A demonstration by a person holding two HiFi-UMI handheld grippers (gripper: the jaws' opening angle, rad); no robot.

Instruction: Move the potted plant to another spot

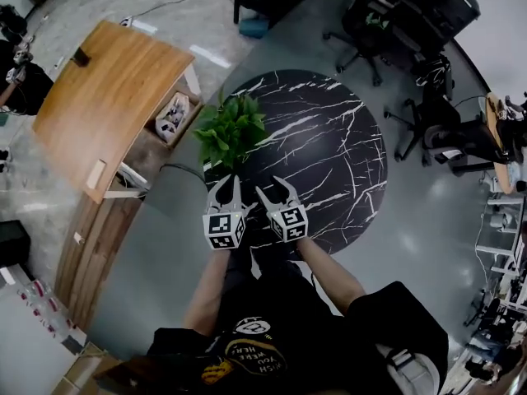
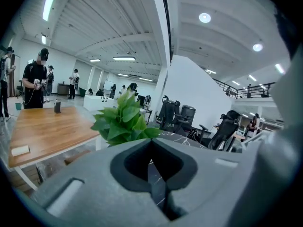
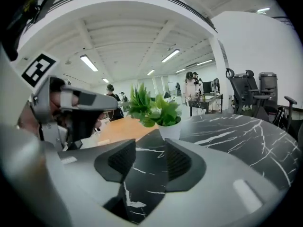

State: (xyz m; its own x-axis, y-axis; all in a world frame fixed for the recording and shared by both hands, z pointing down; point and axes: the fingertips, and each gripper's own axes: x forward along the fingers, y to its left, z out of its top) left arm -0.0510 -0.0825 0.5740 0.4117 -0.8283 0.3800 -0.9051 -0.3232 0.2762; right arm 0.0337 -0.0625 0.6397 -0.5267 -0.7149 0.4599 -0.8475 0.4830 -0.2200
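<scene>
We see the potted plant (image 1: pixel 230 130) at the left edge of the round blk marble table (image 1: pixel 329 155). L gripper (image 1: pixel 228 183) and R gripper (image 1: pixel 275 189) are side by side near it, neither touching; R jaws are spread wider than L. Wooden desk (image 1: pixel 107 97) sits further left.

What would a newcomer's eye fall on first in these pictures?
The leafy green potted plant stands out, sitting at the left edge of the round black marble table with white veins. Just short of it, the left gripper and right gripper hover side by side over the table, both empty. A wooden table lies further left.
</scene>
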